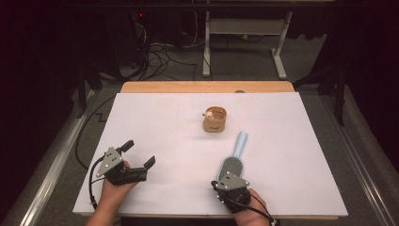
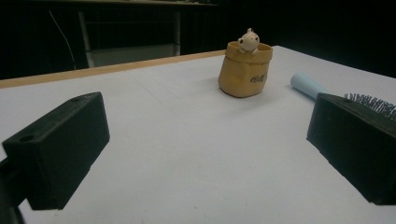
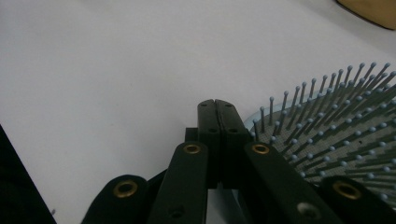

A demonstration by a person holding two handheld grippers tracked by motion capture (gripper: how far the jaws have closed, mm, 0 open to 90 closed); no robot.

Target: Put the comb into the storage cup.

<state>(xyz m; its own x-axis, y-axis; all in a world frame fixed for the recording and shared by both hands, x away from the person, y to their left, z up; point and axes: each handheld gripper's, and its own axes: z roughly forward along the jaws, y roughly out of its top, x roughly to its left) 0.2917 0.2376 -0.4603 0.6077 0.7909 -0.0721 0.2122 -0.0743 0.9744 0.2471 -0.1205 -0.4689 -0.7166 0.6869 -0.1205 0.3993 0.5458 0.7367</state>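
Resting on: a white surface point(image 1: 155, 122), with two hand-held tools near its front edge.
Hairbrush: a pale blue hairbrush point(image 1: 231, 162) lies bristles up near the front right, handle aimed toward the far edge.
Right tool: the right tool point(image 3: 217, 122) has its jaws pressed together with nothing between them, tips just beside the rim of the brush head.
Left tool: the left tool point(image 1: 139, 153) sits near the front left corner, jaws wide apart and empty, well apart from the brush.
Pouch: a small tan pouch point(image 1: 214, 119) with a toy animal point(image 2: 248, 40) peeking out stands toward the middle of the far half.
Risk: closed tips would likely nudge the brush away rather than grip it.
Risk: clamping on bristles instead of the solid rim could let it slip or tip.
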